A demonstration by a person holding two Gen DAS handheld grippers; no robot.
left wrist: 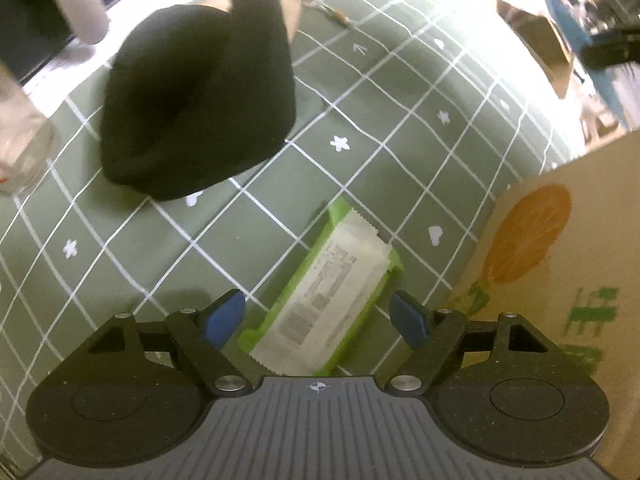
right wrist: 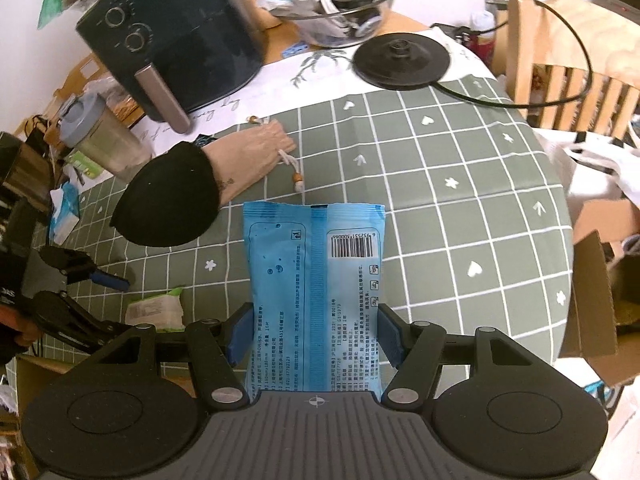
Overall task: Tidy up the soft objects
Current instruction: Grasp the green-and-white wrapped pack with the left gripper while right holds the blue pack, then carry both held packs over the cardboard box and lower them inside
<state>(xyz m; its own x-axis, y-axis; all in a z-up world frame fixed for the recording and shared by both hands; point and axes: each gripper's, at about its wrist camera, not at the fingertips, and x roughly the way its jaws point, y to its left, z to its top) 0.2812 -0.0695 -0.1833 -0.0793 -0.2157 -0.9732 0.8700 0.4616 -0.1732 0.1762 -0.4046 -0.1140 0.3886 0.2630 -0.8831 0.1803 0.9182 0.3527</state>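
The right gripper clamps the blue wipes pack between its 2 pads, lifted for sorting. The left gripper hangs spread over the green tissue pack at the tablecloth's near edge, beside the cardboard box. Farther in, the black beanie slumps, creased.

Left wrist view: close above the green checked tablecloth, angled steeply down, facing 12 o'clock toward the black cap.

Right wrist view: higher, wider, facing 12 o'clock across the table toward the air fryer.

Shared region: tablecloth, cap, green packet.
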